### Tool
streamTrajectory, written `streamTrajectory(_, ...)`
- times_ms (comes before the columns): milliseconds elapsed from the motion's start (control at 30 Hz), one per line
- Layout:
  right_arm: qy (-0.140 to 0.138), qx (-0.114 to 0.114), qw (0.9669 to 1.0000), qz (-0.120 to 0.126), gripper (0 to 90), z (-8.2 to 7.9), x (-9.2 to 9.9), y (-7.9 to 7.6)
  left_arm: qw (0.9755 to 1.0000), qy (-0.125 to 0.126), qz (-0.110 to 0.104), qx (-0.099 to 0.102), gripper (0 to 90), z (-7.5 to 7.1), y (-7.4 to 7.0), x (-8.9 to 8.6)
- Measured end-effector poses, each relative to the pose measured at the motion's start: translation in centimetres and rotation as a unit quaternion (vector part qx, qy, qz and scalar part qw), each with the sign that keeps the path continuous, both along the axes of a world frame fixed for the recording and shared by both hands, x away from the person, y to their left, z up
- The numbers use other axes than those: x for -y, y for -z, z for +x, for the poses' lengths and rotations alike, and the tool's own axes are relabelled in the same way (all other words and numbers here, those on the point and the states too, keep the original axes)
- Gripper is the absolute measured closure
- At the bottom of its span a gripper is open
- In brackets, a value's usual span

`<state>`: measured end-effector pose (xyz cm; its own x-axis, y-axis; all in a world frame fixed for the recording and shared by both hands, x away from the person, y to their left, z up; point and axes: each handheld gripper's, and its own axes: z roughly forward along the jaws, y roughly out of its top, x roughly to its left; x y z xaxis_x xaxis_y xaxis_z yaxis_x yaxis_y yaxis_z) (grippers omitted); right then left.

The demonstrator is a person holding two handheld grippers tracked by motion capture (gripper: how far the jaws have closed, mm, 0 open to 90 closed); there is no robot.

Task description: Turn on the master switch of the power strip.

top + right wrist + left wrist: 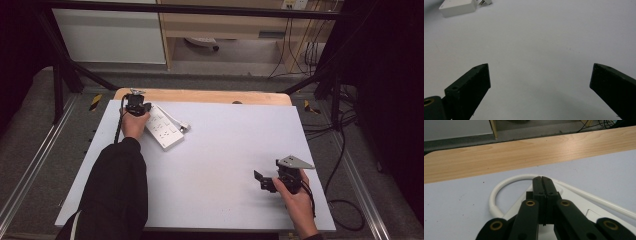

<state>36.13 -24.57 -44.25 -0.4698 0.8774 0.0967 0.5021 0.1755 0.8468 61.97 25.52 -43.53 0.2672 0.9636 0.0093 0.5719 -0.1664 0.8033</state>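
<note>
From the high view, the white power strip (163, 128) lies in the upper left of the pale mat (225, 165), the left gripper (135, 106) poised at its far end. The left gripper view adds what is lost from above: its jaws pressed together over the strip, gripping nothing, the white cable (499, 192) looping just ahead. The right gripper (265, 181), lower right, stands wide open over bare mat, the strip's corner (457, 8) upper left in its own view

power strip (584, 207) half hidden by jaws
</note>
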Motion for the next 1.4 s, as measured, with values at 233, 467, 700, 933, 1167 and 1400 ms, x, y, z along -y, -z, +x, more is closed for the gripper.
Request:
streamTrajectory(233,0.000,-0.001,1.0000,0.001,3.5,0.01,0.02,0.00,1.0000,-0.003,0.005,0.000,90.0,0.00,0.02,0.22)
streamTrajectory(467,0.000,0.000,1.0000,0.002,3.5,-0.01,0.05,-0.01,1.0000,-0.005,0.005,0.000,90.0,-0.01,0.03,0.26)
streamTrajectory(700,0.000,-0.001,1.0000,0.002,3.5,0.00,0.02,0.00,1.0000,-0.004,0.004,0.000,90.0,0.00,0.03,0.21)
streamTrajectory(933,0.001,-0.002,1.0000,0.003,3.5,0.01,0.03,0.00,1.0000,-0.005,0.003,0.000,90.0,-0.02,0.02,0.22)
streamTrajectory(1167,0.000,-0.001,1.0000,0.002,3.5,0.03,0.02,0.00,1.0000,-0.004,0.006,0.000,90.0,-0.05,0.01,0.27)
streamTrajectory(1400,-0.001,0.000,1.0000,0.001,3.5,0.07,0.05,0.00,1.0000,-0.004,0.000,0.004,90.0,-0.16,0.12,0.26)
